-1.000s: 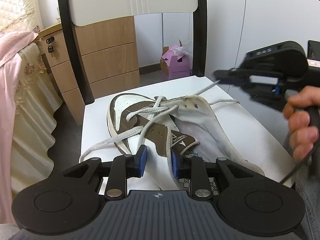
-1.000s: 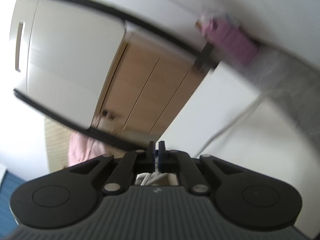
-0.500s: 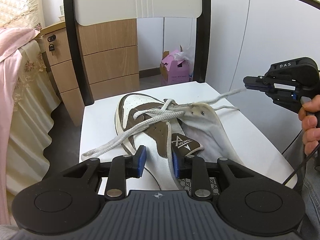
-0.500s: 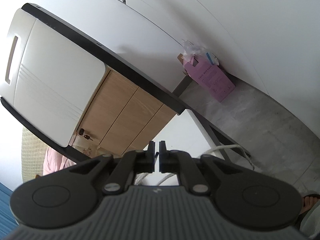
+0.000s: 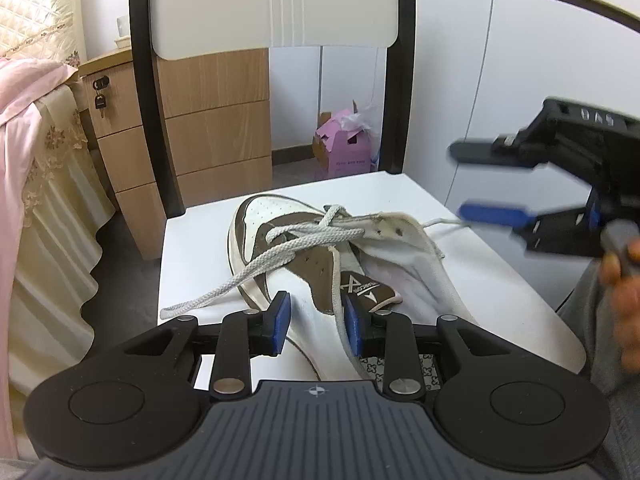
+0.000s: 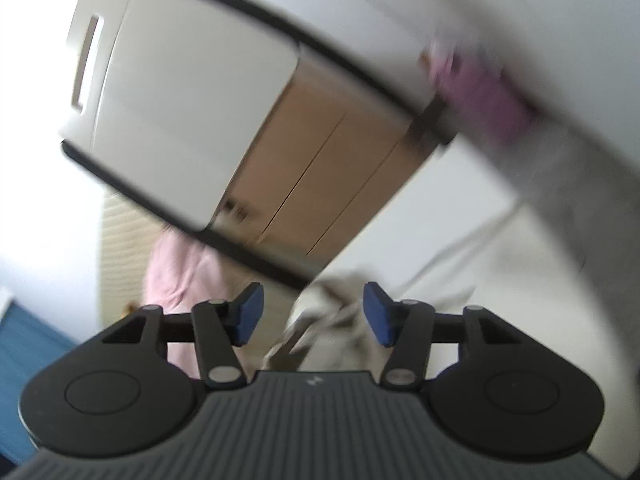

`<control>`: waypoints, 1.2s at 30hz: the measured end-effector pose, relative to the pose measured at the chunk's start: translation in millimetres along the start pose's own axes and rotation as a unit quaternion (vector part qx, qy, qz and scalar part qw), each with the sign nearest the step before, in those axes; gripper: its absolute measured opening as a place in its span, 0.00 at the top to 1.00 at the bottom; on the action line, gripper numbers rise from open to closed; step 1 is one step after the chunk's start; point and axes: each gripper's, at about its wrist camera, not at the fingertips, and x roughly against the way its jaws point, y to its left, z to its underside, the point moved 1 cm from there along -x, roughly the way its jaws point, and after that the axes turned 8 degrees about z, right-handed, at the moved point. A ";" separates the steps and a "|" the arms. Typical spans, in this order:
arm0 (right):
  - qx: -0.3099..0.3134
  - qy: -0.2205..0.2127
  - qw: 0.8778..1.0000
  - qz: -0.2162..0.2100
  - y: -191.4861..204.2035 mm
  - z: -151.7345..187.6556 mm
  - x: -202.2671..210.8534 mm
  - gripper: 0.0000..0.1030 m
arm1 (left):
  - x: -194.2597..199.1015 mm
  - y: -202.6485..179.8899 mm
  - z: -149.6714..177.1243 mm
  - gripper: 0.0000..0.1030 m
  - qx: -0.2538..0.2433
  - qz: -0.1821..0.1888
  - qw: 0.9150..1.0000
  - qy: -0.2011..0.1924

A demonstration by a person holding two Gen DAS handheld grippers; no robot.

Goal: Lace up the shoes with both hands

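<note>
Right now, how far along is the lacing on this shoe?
Done: the lace crosses only the eyelets nearest the toe of the shoe. In hand: the left gripper clamps the shoe's side wall; the right gripper has just been opening its jaws, nothing between them, one lace end lying on the chair seat. Left: the upper eyelets, then tying.

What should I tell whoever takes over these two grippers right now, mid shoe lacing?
Left gripper: clamped on the sneaker's inner side wall, steadying it on the white chair seat.
Right gripper: jaws have just been opening, nothing between them; it hangs off to the shoe's right.
Laces: right lace end lies loose on the seat; left lace end trails off the near left edge.
Done: lower eyelets crossed.
Left: upper eyelets are empty; pick up the right end again and thread on.
</note>
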 end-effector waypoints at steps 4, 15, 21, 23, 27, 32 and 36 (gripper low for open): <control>-0.031 0.054 0.998 -0.026 1.1 17.8 -16.6 0.44 | 1.9 0.0 -0.5 0.68 0.000 0.002 1.000 -0.006; -0.028 0.046 0.998 0.016 -6.3 12.4 -59.3 0.98 | -5.9 -7.2 -2.6 0.77 -0.004 -0.024 1.000 -0.020; -0.004 -0.009 0.999 0.038 -6.2 -1.9 -44.3 0.98 | -4.9 -4.8 -2.1 0.83 0.017 -0.033 0.999 -0.016; 0.004 -0.045 0.997 0.061 -8.6 -14.0 -31.3 0.98 | -4.9 -4.3 -1.9 0.83 0.018 -0.034 0.999 -0.014; 0.002 -0.113 0.989 0.098 -18.5 -37.3 -2.6 0.98 | -5.3 -2.7 -1.4 0.83 0.021 -0.032 0.999 -0.010; -0.012 -0.171 0.975 0.143 -35.4 -54.2 30.8 0.98 | -7.1 -0.7 -0.8 0.83 0.024 -0.031 0.999 -0.006; -0.006 -0.176 0.972 0.157 -42.7 -56.7 45.4 0.93 | -8.4 -0.6 -1.9 0.82 0.025 -0.030 0.999 -0.007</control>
